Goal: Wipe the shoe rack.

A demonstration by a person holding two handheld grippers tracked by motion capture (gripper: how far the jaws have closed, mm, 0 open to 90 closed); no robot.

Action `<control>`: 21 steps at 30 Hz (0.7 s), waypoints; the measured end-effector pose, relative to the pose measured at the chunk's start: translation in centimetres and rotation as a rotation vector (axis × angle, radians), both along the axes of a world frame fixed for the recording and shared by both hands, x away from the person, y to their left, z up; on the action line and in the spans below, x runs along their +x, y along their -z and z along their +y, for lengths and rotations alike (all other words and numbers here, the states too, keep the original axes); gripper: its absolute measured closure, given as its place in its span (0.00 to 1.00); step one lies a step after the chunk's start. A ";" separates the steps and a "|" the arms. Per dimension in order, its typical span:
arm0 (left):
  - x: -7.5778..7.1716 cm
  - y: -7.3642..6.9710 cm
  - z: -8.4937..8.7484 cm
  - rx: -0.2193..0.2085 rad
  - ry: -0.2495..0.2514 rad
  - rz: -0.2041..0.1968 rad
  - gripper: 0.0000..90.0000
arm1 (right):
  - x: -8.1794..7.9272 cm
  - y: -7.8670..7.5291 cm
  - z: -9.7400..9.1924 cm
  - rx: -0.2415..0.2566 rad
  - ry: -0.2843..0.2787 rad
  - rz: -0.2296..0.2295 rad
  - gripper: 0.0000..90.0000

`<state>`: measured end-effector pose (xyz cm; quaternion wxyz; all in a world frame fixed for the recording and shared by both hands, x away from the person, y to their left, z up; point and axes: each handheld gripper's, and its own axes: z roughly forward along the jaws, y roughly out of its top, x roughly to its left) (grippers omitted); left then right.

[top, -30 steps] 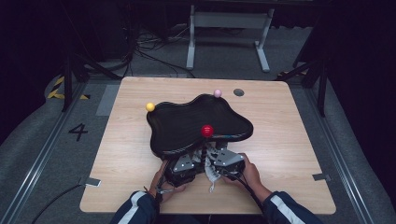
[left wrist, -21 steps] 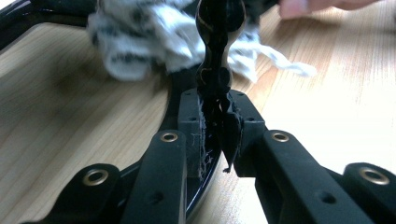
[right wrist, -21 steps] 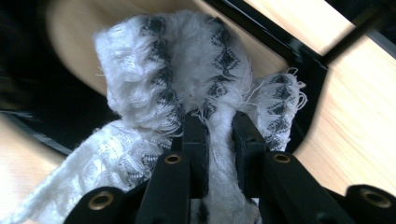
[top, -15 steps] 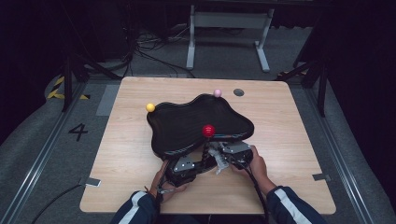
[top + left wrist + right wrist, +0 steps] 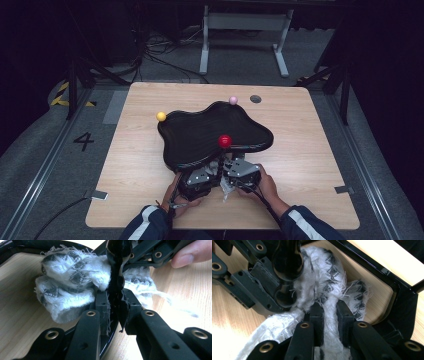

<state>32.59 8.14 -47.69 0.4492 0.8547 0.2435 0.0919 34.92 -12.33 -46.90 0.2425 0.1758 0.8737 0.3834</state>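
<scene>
The left gripper (image 5: 113,311) is clamping its jaws on the thin black post of the blob-shaped black stand (image 5: 200,132), with strands of the white fringed cloth (image 5: 72,290) caught alongside. The right gripper (image 5: 329,315) is pinching a bunched fold of that same cloth, which is lying under the stand's top near the table's (image 5: 310,150) front edge, by the red ball (image 5: 224,141). To do this well, the left should be holding the post steady while the right is drawing the cloth around it slowly, keeping the fringe from snagging.
</scene>
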 end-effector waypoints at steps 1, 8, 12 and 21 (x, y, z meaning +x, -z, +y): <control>0.0 0.0 0.0 0.001 0.001 -0.001 0.87 | 0.1 0.0 -0.1 0.004 -0.003 0.002 0.87; 0.1 0.1 -0.1 0.000 0.013 -0.027 0.89 | 2.2 0.4 -2.0 -0.032 0.105 -0.017 0.87; 0.0 0.0 -0.3 0.008 0.007 -0.007 0.89 | 3.0 0.4 -2.9 -0.048 0.162 -0.023 0.87; 0.1 0.0 -0.5 0.008 0.018 -0.017 0.90 | 1.6 0.3 -2.6 -0.027 0.089 -0.007 0.87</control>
